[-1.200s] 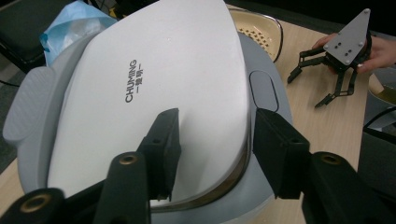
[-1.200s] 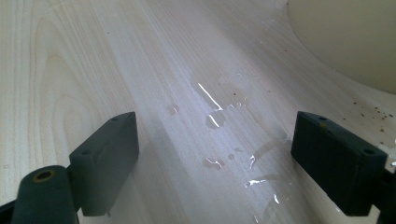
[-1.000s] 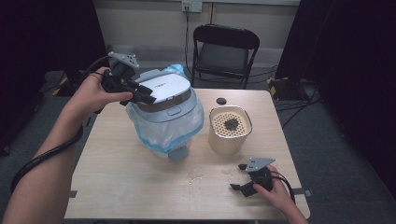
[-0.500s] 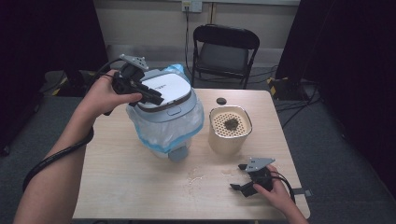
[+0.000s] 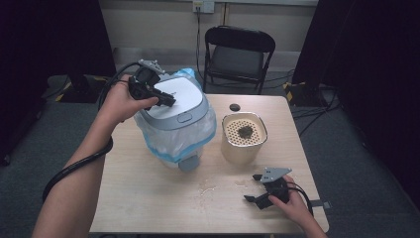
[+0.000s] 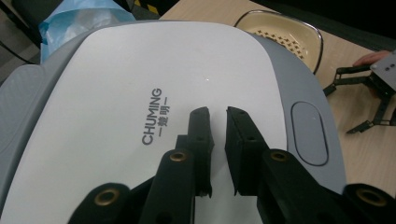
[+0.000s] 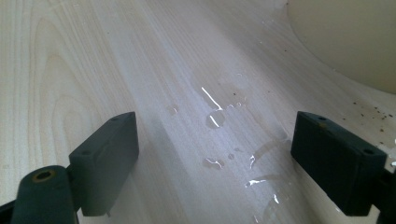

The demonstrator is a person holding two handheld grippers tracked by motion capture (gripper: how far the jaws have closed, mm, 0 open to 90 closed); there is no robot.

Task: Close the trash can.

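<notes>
A grey bin with a white lid [image 5: 176, 101] stands on the left half of the table, lined with a clear and blue plastic bag [image 5: 173, 141]. My left gripper [image 5: 168, 101] lies just over the lid [image 6: 140, 93], its jaws [image 6: 217, 112] shut with nothing between them. Right of the bin stands a cream container [image 5: 243, 134] with a perforated insert and a dark clump in it. My right gripper [image 5: 252, 188] rests low at the table's front right, open [image 7: 215, 135] over wet wood, and holds nothing.
Water drops [image 7: 219, 116] and dark specks lie on the table [image 5: 148, 198] in front of the cream container. A small black round thing [image 5: 235, 107] sits near the far edge. A black folding chair [image 5: 240, 54] stands behind the table.
My left hand has moved right, from the bin's left side to over the white lid, and its jaws have come together. The right gripper has stayed put.
</notes>
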